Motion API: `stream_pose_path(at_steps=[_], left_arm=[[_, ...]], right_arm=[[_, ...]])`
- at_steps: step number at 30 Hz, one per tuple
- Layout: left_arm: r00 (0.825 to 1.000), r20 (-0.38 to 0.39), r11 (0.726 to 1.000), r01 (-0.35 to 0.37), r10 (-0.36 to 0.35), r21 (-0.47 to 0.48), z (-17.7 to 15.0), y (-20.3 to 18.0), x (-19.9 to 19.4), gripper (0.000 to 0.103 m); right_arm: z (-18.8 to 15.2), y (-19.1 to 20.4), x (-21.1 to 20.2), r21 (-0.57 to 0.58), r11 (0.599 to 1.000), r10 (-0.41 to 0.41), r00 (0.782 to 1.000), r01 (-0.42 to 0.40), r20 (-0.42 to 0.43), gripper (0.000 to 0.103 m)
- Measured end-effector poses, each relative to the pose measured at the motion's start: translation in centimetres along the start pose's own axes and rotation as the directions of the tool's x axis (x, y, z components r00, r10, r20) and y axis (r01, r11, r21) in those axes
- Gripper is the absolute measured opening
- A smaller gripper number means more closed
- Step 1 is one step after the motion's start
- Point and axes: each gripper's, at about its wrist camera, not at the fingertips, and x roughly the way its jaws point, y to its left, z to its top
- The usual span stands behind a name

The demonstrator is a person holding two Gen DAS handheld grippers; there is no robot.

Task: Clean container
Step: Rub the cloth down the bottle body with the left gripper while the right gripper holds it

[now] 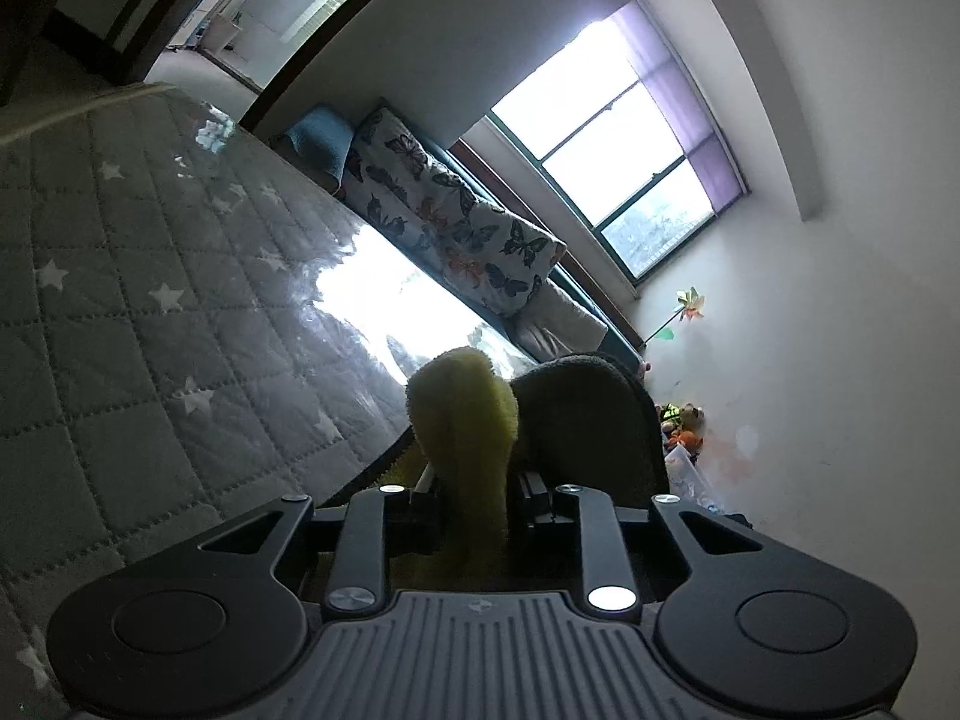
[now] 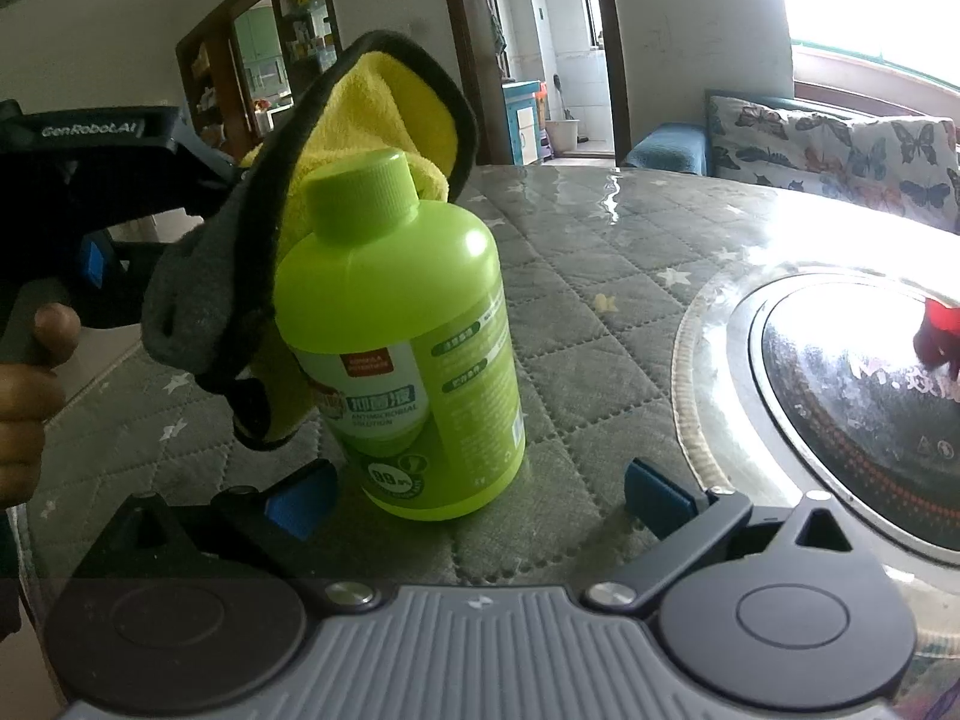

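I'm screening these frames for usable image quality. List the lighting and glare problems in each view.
Left wrist view: the window is blown out, its glare bleaches a patch of the table, and the backlit cloth in the left hand-held gripper looks dark. Right wrist view: the bottle is evenly lit and sharp; the top right corner is overexposed, with glare on the table there.

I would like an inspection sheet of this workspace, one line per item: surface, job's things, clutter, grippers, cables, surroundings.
Surface: quilted star-print table cover under glossy clear sheet.
Job's things: green bottle upright, cap on; yellow-grey cloth against its left side.
Clutter: round glass-topped cooker at right.
Grippers: left hand-held gripper shut on cloth; right hand-held gripper open, bottle between fingers, untouched.
Cables: nothing seen.
Surroundings: butterfly cushion, window, shelves, doorway.
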Motion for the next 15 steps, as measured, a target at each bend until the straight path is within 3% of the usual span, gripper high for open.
stream_pose_path(at_steps=[6, 15], left_arm=[[0.999, -0.026, 0.999, -0.029, 0.027, -0.046, -0.4, 1.7, 0.5, 0.025], [0.987, -0.080, 0.990, -0.137, 0.137, -0.006, -1.4, 2.7, 2.1, 0.025]], right_arm=[[0.0, 0.2, 0.1, 0.001, 1.000, -0.001, 1.000, 0.001, 0.000, 0.103], [0.1, 0.2, -0.1, 0.017, 1.000, -0.003, 1.000, 0.003, 0.010, 0.103]])
